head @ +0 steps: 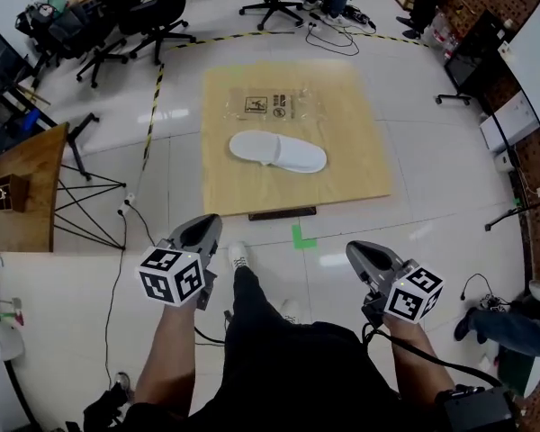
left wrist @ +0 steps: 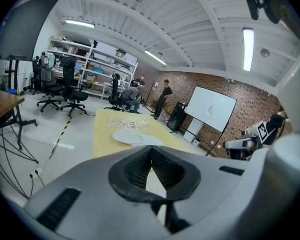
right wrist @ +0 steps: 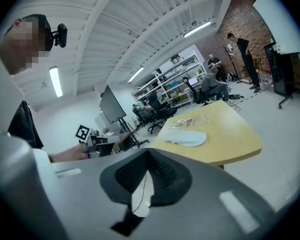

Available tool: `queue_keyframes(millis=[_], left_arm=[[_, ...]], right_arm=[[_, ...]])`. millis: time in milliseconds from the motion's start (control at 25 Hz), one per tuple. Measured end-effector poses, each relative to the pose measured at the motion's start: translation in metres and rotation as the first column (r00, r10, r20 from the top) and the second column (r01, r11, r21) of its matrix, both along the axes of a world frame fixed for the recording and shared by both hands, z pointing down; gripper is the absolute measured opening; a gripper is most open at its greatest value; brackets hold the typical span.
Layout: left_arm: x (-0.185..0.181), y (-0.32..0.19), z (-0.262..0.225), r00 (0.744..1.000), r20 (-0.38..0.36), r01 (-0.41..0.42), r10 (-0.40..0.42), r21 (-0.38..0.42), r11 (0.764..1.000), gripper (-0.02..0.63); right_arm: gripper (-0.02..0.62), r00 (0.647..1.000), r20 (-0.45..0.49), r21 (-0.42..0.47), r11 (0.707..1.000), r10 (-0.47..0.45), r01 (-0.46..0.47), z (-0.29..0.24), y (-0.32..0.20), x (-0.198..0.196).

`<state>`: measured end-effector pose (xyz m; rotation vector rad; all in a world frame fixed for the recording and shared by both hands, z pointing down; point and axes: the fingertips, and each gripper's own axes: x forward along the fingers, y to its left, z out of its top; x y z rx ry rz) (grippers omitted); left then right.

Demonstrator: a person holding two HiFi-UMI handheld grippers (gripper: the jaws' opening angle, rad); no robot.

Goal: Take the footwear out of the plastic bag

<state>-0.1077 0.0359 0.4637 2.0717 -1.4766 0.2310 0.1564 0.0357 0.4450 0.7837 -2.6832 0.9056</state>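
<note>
A white slipper lies flat on the low wooden board, outside the clear plastic bag that lies empty and flat just behind it. The slipper and the bag show in the left gripper view, and again far off as slipper and bag in the right gripper view. My left gripper and right gripper hang near my legs, well short of the board. Both are shut with nothing between the jaws, as the left gripper and right gripper show up close.
A small wooden side table with a brown box stands at the left. Office chairs crowd the back. Black-and-yellow tape and a green mark lie on the floor. A whiteboard stands at the right.
</note>
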Motion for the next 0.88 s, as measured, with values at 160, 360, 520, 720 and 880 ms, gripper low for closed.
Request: queue_keyframes(millis=[160, 360, 520, 720, 880], left_arm=[[0.026, 0.070, -0.001, 0.999, 0.047, -0.025, 0.027, -0.046, 0.999, 0.008], [0.030, 0.111, -0.008, 0.997, 0.076, -0.021, 0.026, -0.068, 0.997, 0.008], [0.032, 0.113, -0.027, 0.993, 0.103, -0.063, 0.066, -0.027, 0.998, 0.008], [0.010, 0.114, -0.039, 0.988, 0.116, -0.105, 0.104, -0.001, 0.994, 0.008], [-0.016, 0.119, -0.031, 0.986, 0.102, -0.131, 0.133, -0.023, 0.991, 0.008]], right_arm=[[0.000, 1.000, -0.015, -0.017, 1.000, -0.016, 0.016, 0.004, 0.036, 0.013], [0.000, 1.000, 0.029, 0.004, 1.000, -0.005, 0.005, -0.008, 0.052, 0.010], [0.000, 0.999, 0.040, 0.025, 1.000, -0.010, 0.009, -0.018, 0.064, 0.000], [0.000, 0.998, -0.003, 0.023, 0.997, 0.069, -0.069, -0.017, 0.077, -0.019], [0.000, 0.991, -0.035, 0.048, 0.991, 0.130, -0.128, -0.019, 0.092, -0.039]])
